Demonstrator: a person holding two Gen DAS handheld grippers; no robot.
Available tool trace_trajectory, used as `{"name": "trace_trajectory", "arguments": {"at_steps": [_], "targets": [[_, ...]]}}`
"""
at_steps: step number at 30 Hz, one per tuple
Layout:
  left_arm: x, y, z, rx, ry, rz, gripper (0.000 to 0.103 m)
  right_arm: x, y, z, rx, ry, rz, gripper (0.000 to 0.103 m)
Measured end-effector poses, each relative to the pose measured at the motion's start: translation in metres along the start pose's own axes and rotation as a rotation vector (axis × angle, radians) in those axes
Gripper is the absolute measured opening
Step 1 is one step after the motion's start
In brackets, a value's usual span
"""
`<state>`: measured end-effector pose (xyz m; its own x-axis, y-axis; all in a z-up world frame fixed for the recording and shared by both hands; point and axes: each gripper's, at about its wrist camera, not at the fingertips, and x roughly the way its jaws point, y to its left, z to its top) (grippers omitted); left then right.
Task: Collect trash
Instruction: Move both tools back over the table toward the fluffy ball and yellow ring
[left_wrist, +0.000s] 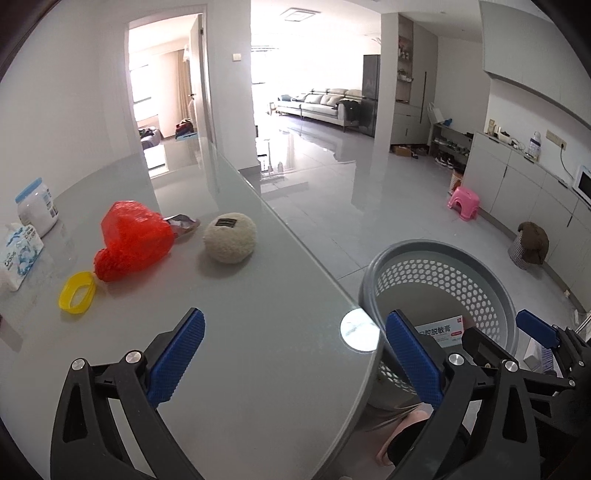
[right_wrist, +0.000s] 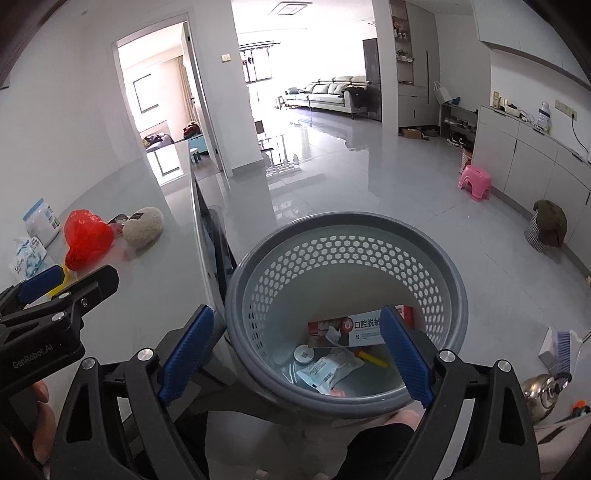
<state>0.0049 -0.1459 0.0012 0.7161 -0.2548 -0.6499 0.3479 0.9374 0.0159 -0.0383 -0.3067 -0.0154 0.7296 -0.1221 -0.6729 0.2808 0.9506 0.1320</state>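
A grey perforated waste basket (right_wrist: 424, 258) stands on the floor beside the grey table (left_wrist: 240, 332); it also shows in the left wrist view (left_wrist: 480, 280). Inside lie a toothpaste box (right_wrist: 347, 326), a white packet (right_wrist: 328, 369), a white cap (right_wrist: 304, 354) and a yellow piece (right_wrist: 373, 358). My right gripper (right_wrist: 295, 354) is open and empty above the basket. My left gripper (left_wrist: 295, 362) is open and empty over the table's near edge. On the table lie a red plastic bag (left_wrist: 129, 243), a foil wrapper (left_wrist: 183, 223) and a yellow ring (left_wrist: 77, 291).
A cream plush ball (left_wrist: 229, 238), a white jar with blue lid (left_wrist: 37, 206) and a tissue pack (left_wrist: 18, 254) stand on the table. On the floor are a pink stool (left_wrist: 464, 202), a covered basket (left_wrist: 530, 243), a kettle (right_wrist: 543, 391) and a brush (right_wrist: 565, 347).
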Motion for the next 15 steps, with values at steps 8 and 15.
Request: {"name": "trace_trajectory", "arguments": {"at_steps": [8,15], "targets": [[-0.012,0.064,-0.010,-0.102,0.002,0.112,0.097,0.005,0.047,0.004,-0.067,-0.018,0.051,0.087],[-0.017,0.131,-0.022,-0.212,0.015,0.230,0.097,0.023,0.096,0.014,-0.154,-0.007,0.120,0.087]]}}
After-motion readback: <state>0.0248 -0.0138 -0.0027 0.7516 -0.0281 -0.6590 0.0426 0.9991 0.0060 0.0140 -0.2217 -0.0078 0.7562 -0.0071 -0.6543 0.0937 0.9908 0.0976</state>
